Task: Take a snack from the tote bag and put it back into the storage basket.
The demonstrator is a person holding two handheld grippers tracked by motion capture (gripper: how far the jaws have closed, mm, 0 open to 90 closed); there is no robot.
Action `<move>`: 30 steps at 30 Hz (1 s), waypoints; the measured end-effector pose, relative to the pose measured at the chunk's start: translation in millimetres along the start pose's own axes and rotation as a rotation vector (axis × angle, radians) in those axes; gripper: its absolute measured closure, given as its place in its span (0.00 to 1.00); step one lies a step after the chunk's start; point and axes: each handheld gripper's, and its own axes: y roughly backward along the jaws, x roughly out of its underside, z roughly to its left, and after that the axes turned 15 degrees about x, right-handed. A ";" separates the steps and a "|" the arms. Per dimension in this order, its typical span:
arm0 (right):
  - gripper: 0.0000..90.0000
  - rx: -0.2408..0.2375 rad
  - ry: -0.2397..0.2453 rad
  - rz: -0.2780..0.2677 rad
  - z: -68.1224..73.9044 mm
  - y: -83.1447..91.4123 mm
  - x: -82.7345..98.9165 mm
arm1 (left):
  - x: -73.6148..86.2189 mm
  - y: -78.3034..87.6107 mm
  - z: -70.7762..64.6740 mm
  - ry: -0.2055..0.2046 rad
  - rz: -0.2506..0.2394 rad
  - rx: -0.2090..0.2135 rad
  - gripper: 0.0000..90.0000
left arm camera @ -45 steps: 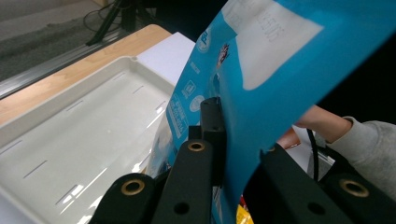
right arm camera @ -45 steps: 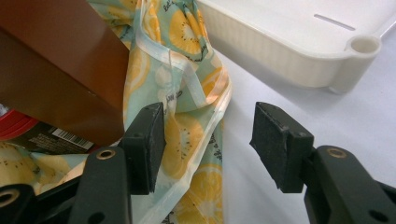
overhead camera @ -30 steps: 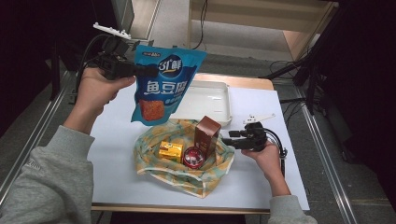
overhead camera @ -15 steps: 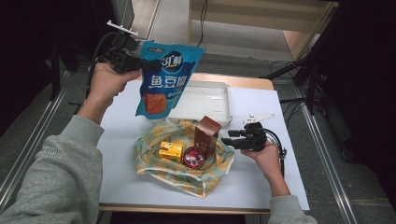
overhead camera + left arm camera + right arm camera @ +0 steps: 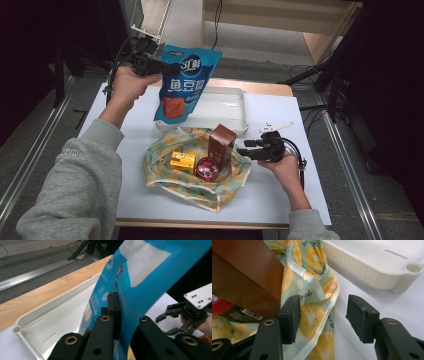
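Left tool [image 5: 167,67]: clamped on blue pouch [image 5: 186,82] at its 9 o'clock edge, hanging clear for the tray [image 5: 235,95].
Right tool [image 5: 248,150]: jaws apart, steadying bag [image 5: 220,192] rim at 3 o'clock.

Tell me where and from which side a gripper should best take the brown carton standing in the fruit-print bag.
Probably the upper body of the brown carton, with the pads on its two broad flat faces. It stands upright and rises above the fruit-print bag, so its top half is free. Come from above or from the right gripper side; the red tin and yellow box crowd its lower left.
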 end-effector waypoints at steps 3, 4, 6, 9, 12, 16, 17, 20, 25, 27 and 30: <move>0.51 -0.001 0.003 -0.003 -0.2 0.4 -0.1 | -0.2 -4.5 6.3 0.006 0.000 0.007 1.00; 0.52 -0.001 0.006 -0.006 0.0 0.8 -0.2 | -0.2 -5.7 9.3 0.011 -0.005 0.006 1.00; 0.52 0.001 0.011 -0.011 0.8 1.4 -0.6 | 0.8 -8.9 15.6 0.023 -0.014 0.004 1.00; 0.52 0.001 0.013 -0.017 1.4 1.8 -0.9 | 1.2 -14.0 18.6 0.024 -0.014 -0.010 1.00; 0.52 0.000 0.013 -0.012 0.6 1.1 -0.6 | 2.1 -18.5 20.2 0.017 -0.005 -0.015 1.00; 0.53 -0.001 0.012 -0.007 1.0 1.0 -0.3 | 4.0 -16.2 24.3 0.029 -0.016 -0.017 1.00; 0.53 0.000 0.015 -0.010 0.9 1.0 -0.4 | 4.5 -15.6 24.6 0.027 -0.013 -0.021 1.00; 0.53 0.000 0.014 -0.010 1.1 1.5 -0.3 | 6.5 -14.1 24.1 0.015 -0.006 -0.033 1.00; 0.53 -0.002 0.016 -0.008 1.9 0.9 -0.3 | 13.1 -11.8 23.9 0.004 0.003 -0.049 1.00; 0.53 -0.001 0.011 -0.001 2.2 0.6 -0.2 | 16.6 -10.1 25.6 0.007 0.005 -0.051 1.00; 0.54 -0.001 0.015 0.000 2.3 0.0 -0.2 | 20.5 -11.0 27.7 0.007 0.020 -0.069 1.00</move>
